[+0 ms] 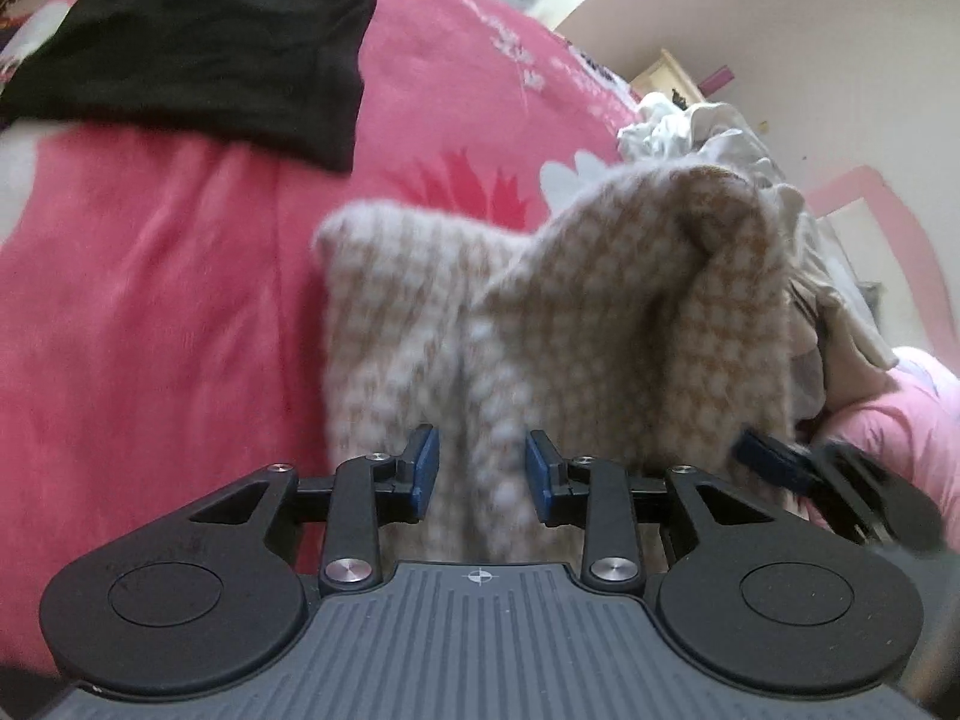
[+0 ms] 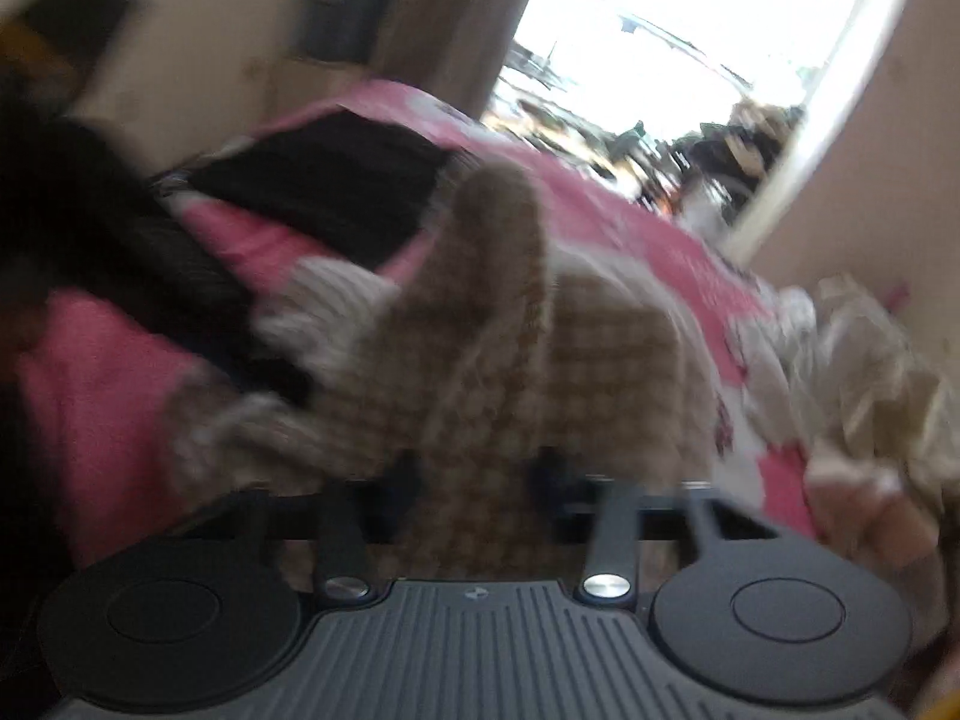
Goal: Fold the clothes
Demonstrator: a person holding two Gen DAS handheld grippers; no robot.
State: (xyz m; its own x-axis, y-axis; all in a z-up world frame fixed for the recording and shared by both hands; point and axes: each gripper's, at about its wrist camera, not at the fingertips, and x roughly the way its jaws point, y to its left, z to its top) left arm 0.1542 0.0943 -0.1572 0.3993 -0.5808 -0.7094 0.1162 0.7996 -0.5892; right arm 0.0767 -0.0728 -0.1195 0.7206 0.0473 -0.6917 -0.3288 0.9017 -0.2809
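Left gripper (image 1: 480, 471) stands partly open: its blue pads (image 1: 427, 468) sit apart on either side of a ridge of the checked sweater (image 1: 570, 324), and a gap shows between each pad and the knit, so no grip is confirmed. Right gripper (image 2: 480, 480) is seen through heavy motion blur; a fold of the same sweater (image 2: 498, 360) runs between its dark fingers (image 2: 549, 474), which stand close on the cloth and appear to clamp it. In the left wrist view, the right gripper's blue tip (image 1: 771, 459) also shows at the sweater's right edge.

Sweater position: tan-and-white checked knit, bunched on the pink bedspread (image 1: 150, 300), near the grippers, with one part raised in a peak toward the right.

Other items:
- Black garment (image 1: 198, 54) lies flat on the bedspread, far left, well apart from the sweater.
- Pile of white clothes (image 1: 708, 132) lies at the far right, just behind the sweater.
- Bright window (image 2: 660, 30) stands beyond the bed in the right wrist view.
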